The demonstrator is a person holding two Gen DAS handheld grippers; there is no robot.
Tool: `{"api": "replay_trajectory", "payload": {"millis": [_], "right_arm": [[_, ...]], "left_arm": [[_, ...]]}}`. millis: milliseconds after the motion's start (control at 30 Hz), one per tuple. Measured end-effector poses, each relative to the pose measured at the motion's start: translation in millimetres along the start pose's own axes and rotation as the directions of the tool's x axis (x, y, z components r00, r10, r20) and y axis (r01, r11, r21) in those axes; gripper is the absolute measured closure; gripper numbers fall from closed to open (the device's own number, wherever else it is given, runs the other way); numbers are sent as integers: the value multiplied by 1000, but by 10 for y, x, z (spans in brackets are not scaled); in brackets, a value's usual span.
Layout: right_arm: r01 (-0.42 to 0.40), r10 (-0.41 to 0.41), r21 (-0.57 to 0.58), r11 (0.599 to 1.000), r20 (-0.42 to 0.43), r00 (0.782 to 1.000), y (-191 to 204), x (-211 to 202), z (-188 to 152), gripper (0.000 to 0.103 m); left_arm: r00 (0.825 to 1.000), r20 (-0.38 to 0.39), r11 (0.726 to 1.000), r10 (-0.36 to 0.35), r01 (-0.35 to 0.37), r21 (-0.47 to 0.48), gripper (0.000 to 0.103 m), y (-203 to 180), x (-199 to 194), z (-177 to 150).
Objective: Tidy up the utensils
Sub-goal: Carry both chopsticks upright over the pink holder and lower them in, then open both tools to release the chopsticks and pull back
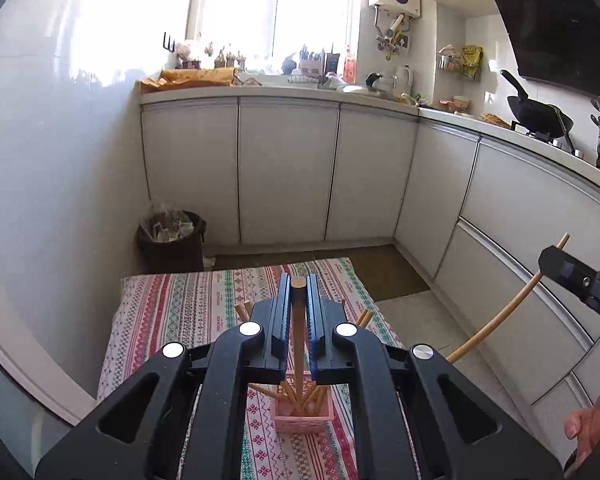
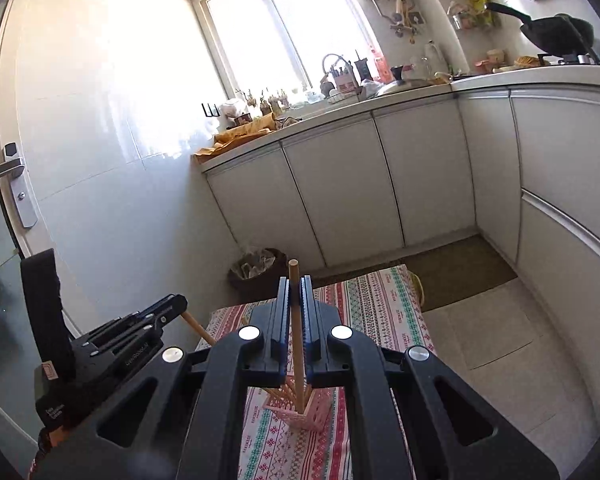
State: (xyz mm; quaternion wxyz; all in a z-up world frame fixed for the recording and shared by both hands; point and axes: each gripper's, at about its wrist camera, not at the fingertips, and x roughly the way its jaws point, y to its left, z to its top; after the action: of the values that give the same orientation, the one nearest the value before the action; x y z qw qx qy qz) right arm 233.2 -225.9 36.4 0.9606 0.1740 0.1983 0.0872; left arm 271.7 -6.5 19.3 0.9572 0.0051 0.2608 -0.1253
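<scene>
In the left wrist view my left gripper [image 1: 299, 286] is shut on a wooden chopstick [image 1: 299, 332] held upright. Its lower end points into a pink basket [image 1: 302, 421] that holds several more chopsticks. My right gripper [image 1: 550, 259] enters from the right, shut on another chopstick [image 1: 500, 317] that runs slanted. In the right wrist view my right gripper [image 2: 296, 282] clamps its chopstick [image 2: 296, 344] above the same pink basket [image 2: 314, 416]. The left gripper [image 2: 176, 306] shows at the left with its chopstick [image 2: 196, 327] sticking out.
The basket stands on a small table with a striped patterned cloth [image 1: 188, 312]. A dark waste bin [image 1: 172, 240] sits beyond it by the white wall. White cabinets [image 1: 288, 168] and a cluttered counter run behind and to the right. A hand [image 1: 592, 432] shows at the lower right.
</scene>
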Motion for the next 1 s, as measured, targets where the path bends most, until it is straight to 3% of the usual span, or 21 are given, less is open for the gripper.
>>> {"api": "replay_trajectory", "payload": {"millis": [100, 133, 167, 333, 567, 767, 867, 1000], "right_arm": [[2, -1, 3, 1000, -17, 1000, 12, 161, -50, 97], [2, -2, 0, 1000, -20, 1000, 27, 203, -61, 97], [3, -3, -4, 1000, -22, 1000, 45, 247, -70, 97], [2, -3, -28, 1000, -29, 1000, 162, 348, -97, 97], [26, -28, -82, 996, -28, 999, 361, 518, -147, 97], [41, -48, -109, 993, -63, 997, 422, 884, -359, 97], [49, -62, -104, 993, -122, 991, 384, 1078, -528, 96], [69, -82, -94, 993, -140, 987, 351, 1015, -588, 93]], "left_arm": [[999, -32, 1000, -6, 5, -27, 93, 82, 160, -134], [1000, -26, 999, -4, 3, -40, 84, 116, 146, -173], [1000, -9, 998, -2, 1, -56, 76, 161, 93, -203], [997, 81, 984, -10, 25, -178, 59, 423, -295, -233], [995, 96, 952, 0, 29, -304, 56, 729, -538, -374], [998, 56, 947, 15, 4, -321, 56, 833, -451, -411], [999, 36, 946, 17, -4, -325, 56, 868, -444, -464], [1000, 17, 950, 15, -9, -311, 53, 882, -452, -509]]}}
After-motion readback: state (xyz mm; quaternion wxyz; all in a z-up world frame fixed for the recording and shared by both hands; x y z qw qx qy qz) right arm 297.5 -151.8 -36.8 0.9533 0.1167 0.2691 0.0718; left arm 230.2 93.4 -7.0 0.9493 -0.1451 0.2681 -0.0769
